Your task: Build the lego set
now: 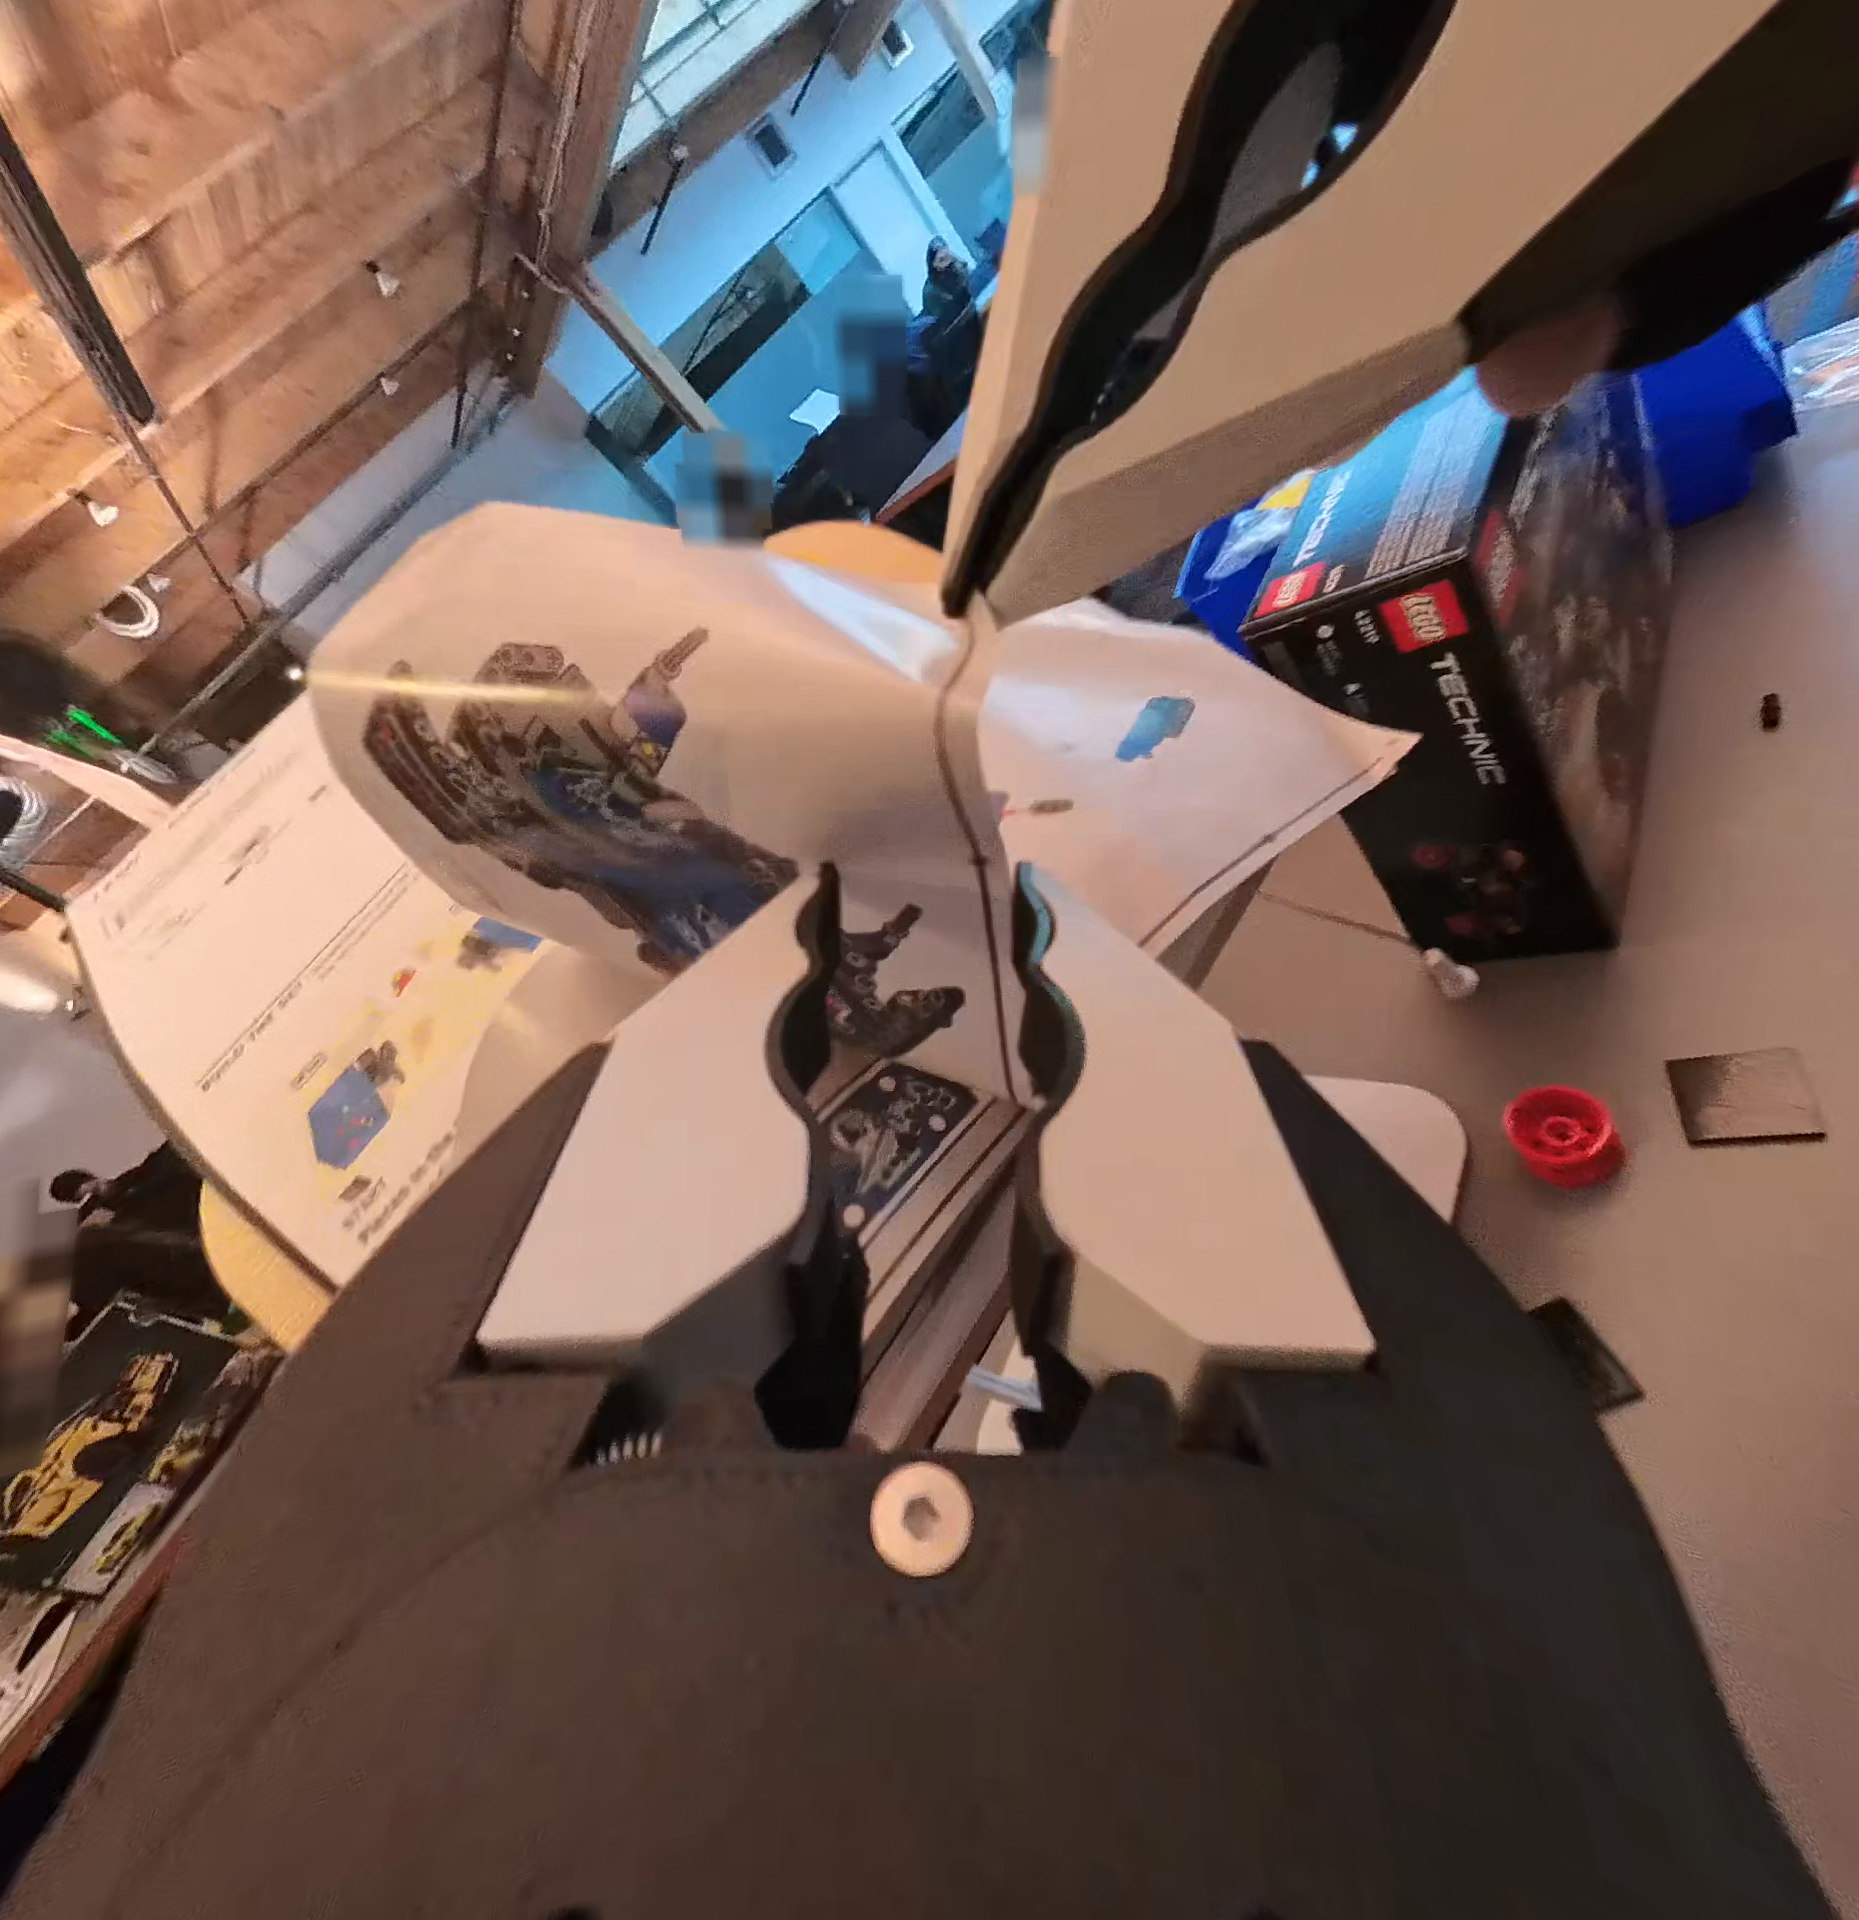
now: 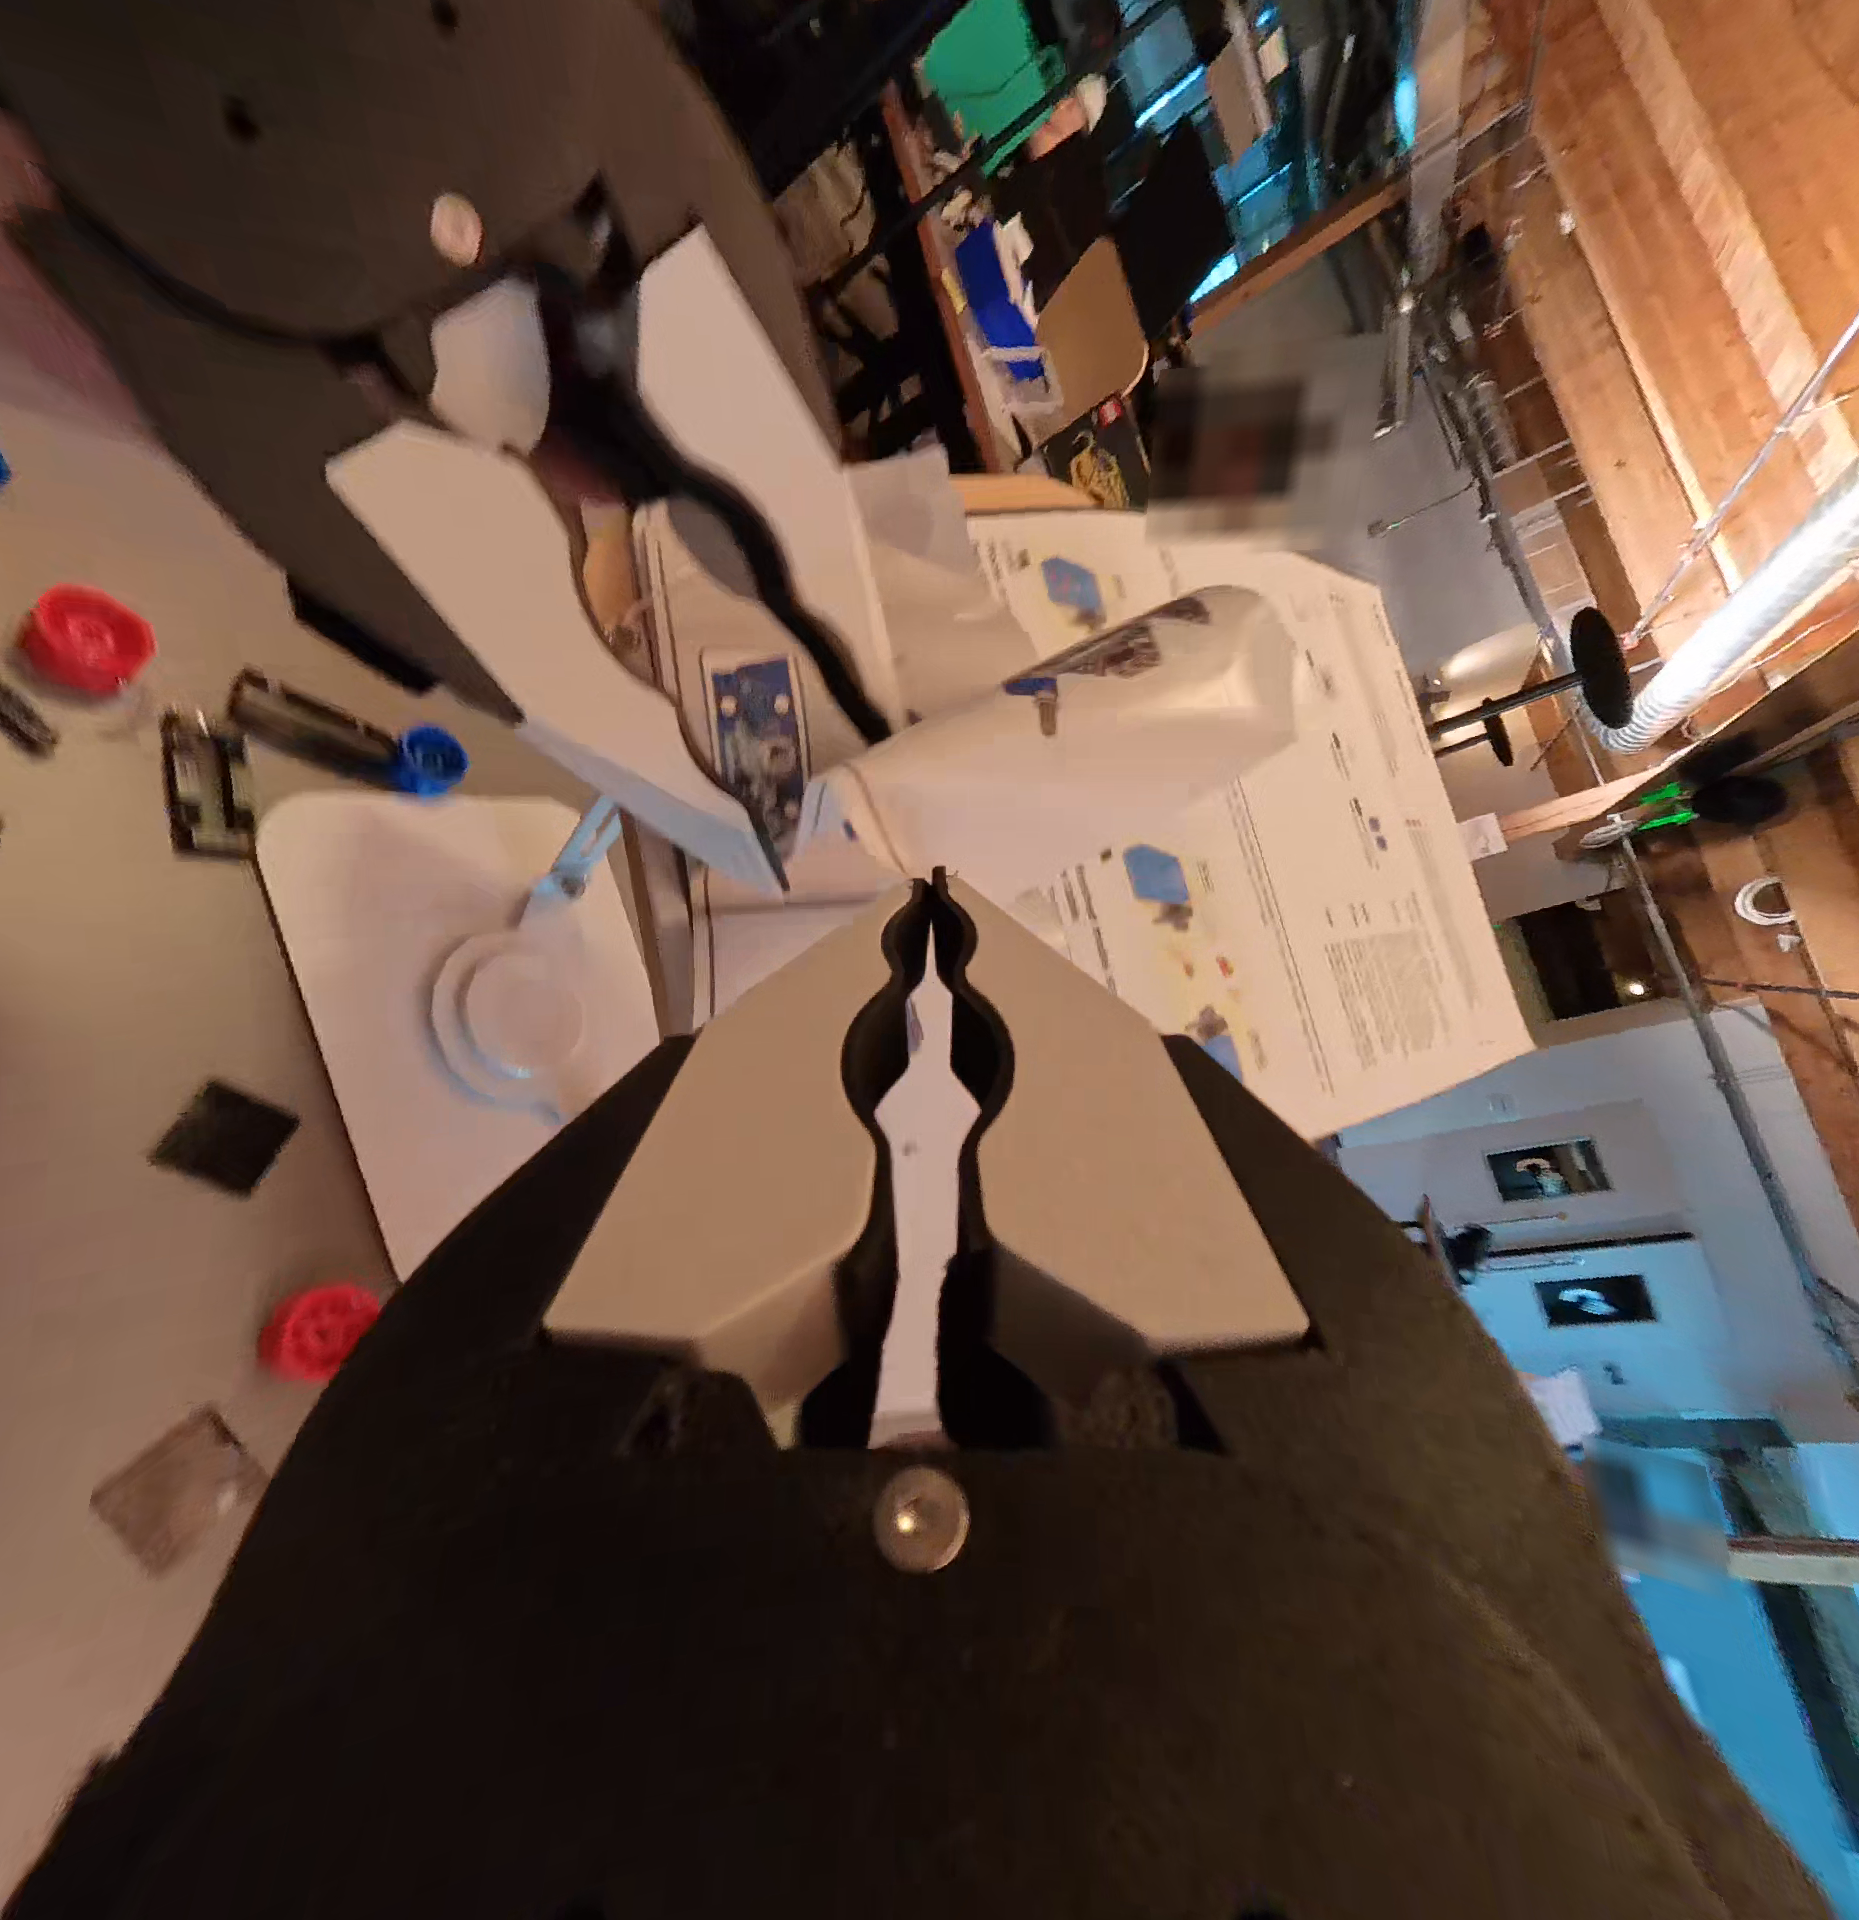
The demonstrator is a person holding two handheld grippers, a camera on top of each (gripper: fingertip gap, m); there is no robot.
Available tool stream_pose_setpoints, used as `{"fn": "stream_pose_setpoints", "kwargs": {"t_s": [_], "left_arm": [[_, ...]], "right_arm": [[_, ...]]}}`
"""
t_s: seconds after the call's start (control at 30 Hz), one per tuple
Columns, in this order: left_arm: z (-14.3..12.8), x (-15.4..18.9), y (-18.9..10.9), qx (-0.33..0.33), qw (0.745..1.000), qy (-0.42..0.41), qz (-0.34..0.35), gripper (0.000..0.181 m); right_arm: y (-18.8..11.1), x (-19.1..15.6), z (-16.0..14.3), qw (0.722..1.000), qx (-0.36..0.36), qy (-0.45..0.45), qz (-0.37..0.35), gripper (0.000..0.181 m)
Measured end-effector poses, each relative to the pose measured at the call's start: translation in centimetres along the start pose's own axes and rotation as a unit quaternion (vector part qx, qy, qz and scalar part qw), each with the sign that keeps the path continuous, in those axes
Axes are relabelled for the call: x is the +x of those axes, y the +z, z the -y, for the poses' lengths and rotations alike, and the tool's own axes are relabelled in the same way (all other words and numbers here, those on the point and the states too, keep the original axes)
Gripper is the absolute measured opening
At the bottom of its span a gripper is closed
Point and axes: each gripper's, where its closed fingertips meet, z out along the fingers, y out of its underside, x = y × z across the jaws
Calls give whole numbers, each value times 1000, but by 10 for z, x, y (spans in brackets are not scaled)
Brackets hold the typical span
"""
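A dark Lego box [image 1: 1465,727] stands on edge on the pale bench [image 1: 1735,1351], its flaps shut so I cannot see inside; blue bins [image 1: 1725,426] sit behind it, contents hidden. A white tray [image 2: 385,935] lies flat on the bench with a clear round dish [image 2: 509,1008] resting in it.

The instruction booklet [image 1: 613,748] is held up in the air between both tools, its glossy pages curling open and showing a blue and black vehicle drawing. The right tongs [image 2: 930,881] are clenched on the booklet's edge, tips pinched together on the paper. The left tongs [image 1: 920,883] stand spread apart, with pages and the spine lying between the fingers but not squeezed.

Loose parts are scattered on the bench: a red wheel hub [image 1: 1562,1135], a second red hub [image 2: 317,1332], a blue-capped black cylinder [image 2: 343,732], and flat dark squares [image 1: 1744,1095]. A large printed sheet [image 2: 1320,831] lies beneath the booklet.
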Motion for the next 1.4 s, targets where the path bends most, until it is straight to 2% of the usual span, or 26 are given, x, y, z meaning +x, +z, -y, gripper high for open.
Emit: {"fn": "stream_pose_setpoints", "kwargs": {"t_s": [0.13, 0.2, 0.33, 0.4, 0.5, 0.63, 0.7, 0.83, 0.9, 1.17, 1.4], "left_arm": [[-22, -17, -6, 7, 999, -50, -3, 20], [-31, -24, -13, 18, 996, -81, -16, 19], [-52, -44, -30, 33, 989, -143, -26, 24], [-65, -52, -37, 26, 984, -175, -33, 31], [-81, -56, -46, 20, 976, -211, -51, 40], [-80, -60, -61, 61, 957, -268, -91, 53], [-86, -65, -66, 62, 954, -280, -90, 46], [-96, -78, -72, 70, 945, -312, -72, 12], [-103, -83, -73, 67, 941, -327, -64, 2], [-111, -90, -66, 66, 936, -342, -40, 0], [-113, -93, -61, 70, 934, -348, -29, 0]], "right_arm": [[18, 4, 5, 998, 7, 59, 4, 5], [24, -6, 8, 995, 18, 86, 38, 12], [44, -31, 0, 989, -5, 115, 92, 13], [58, -47, -9, 983, -31, 131, 126, 14], [79, -63, -11, 974, -29, 160, 155, 13], [103, -76, -13, 969, -42, 173, 170, 12], [113, -80, -14, 971, -54, 164, 168, 11], [128, -88, -18, 969, -87, 157, 171, 12], [129, -89, -13, 970, -90, 148, 170, 12], [150, -108, 17, 964, -76, 166, 193, 14], [169, -104, 17, 953, -91, 221, 186, 9]]}}
